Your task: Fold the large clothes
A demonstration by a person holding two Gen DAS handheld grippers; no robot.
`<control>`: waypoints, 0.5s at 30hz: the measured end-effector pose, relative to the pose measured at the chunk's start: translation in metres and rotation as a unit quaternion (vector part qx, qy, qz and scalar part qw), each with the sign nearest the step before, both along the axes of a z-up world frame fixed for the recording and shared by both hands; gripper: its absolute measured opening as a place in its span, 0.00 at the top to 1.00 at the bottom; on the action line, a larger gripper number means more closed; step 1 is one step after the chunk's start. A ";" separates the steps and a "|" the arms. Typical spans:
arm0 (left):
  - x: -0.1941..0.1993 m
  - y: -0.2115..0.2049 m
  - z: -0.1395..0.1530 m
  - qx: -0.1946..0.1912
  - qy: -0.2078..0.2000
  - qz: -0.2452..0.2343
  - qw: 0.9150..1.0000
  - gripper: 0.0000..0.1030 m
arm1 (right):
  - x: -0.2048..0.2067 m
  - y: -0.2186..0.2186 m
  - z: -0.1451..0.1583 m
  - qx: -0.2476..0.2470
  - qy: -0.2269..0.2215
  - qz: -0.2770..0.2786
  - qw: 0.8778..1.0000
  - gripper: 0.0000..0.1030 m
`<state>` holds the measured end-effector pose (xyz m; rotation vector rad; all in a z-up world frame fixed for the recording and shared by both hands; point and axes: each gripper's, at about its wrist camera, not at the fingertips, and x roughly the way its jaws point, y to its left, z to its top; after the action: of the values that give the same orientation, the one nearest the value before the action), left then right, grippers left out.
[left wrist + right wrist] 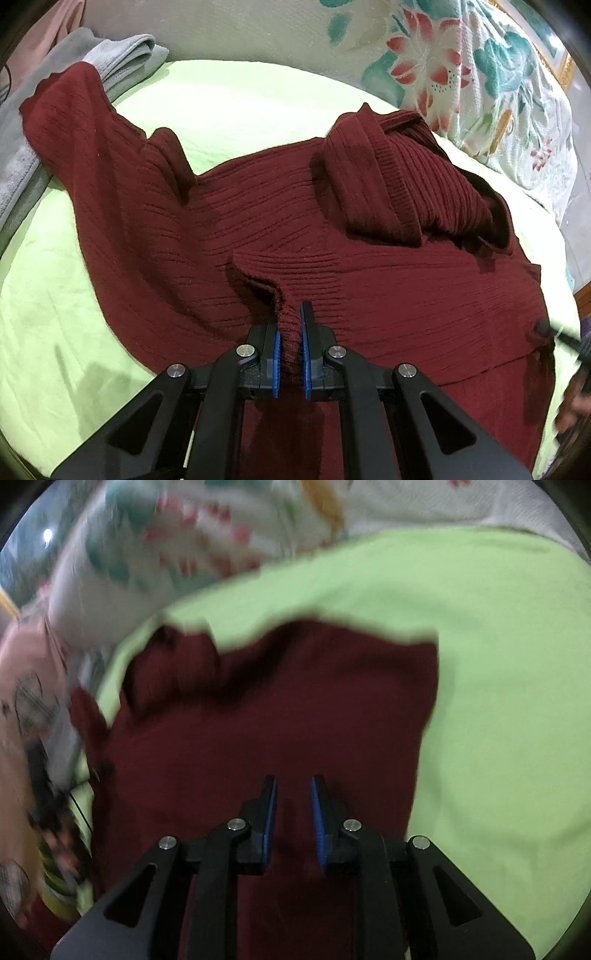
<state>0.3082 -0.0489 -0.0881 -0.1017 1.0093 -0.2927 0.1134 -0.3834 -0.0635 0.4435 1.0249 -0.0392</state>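
- Nearest to the camera, the left tongs (pixel 290 325) are clamped on a pinch of the dark red ribbed sweater (pixel 229 236); a small ridge of knit stands up between the blue pads (pixel 276 354).
- The sweater lies spread on a bed with a light green sheet (pixel 66 314). One sleeve (pixel 74 125) reaches to the far left and rests on a grey towel (pixel 48 92). The other sleeve (pixel 373 184) is already folded in over the body, near the far right.
- A floral pillow (pixel 461 74) lies beyond the sweater, at the far right.
- The right tongs (pixel 293 805) hang over the near part of the sweater (pixel 280 709). Their jaws stand a little apart, and I see no cloth pressed between them; the picture is blurred, so this hand seems to be in motion.
- I judge the step in hand to be the fold of the body, with the left sleeve not yet brought in.
- To do it well, the left grip should keep only the top layers, and lift low, so the folded sleeve does not slide off.
- The right tongs should take the matching edge on their side before any lift, so both hands carry the cloth evenly.
- The risk: the thick knit is heavy, and a one-sided pull will skew the fold.
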 end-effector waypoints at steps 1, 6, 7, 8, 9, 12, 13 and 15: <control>-0.002 0.001 0.001 -0.002 0.001 -0.002 1.000 0.92 | -0.008 -0.004 -0.009 -0.048 0.019 -0.018 0.998 0.88; -0.006 -0.001 -0.001 0.004 0.008 -0.015 1.000 0.90 | -0.034 -0.045 0.003 -0.060 0.011 -0.117 0.991 0.94; -0.008 -0.002 -0.001 0.007 0.008 -0.016 1.000 0.90 | -0.036 -0.046 0.006 -0.065 0.009 -0.121 0.990 0.89; -0.010 -0.001 0.000 0.009 0.007 -0.018 1.000 0.88 | -0.038 -0.045 0.012 -0.055 -0.003 -0.118 0.992 0.89; -0.013 0.000 0.001 0.009 0.006 -0.018 1.000 0.85 | -0.041 -0.044 0.017 -0.038 -0.015 -0.114 0.993 0.89; -0.021 0.013 0.009 0.001 0.002 -0.007 1.000 0.77 | -0.047 -0.034 0.029 -0.023 -0.045 -0.097 0.994 0.88; -0.024 0.022 0.013 -0.005 -0.001 0.000 1.000 0.76 | -0.049 -0.029 0.030 -0.015 -0.053 -0.092 0.994 0.86; -0.025 0.041 0.021 -0.012 -0.006 0.022 1.000 0.71 | -0.051 -0.021 0.030 0.008 -0.064 -0.083 0.994 0.82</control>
<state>0.2828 -0.0084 -0.0671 -0.1435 0.9913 -0.2658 0.0620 -0.4041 -0.0333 0.5383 0.8617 -0.1490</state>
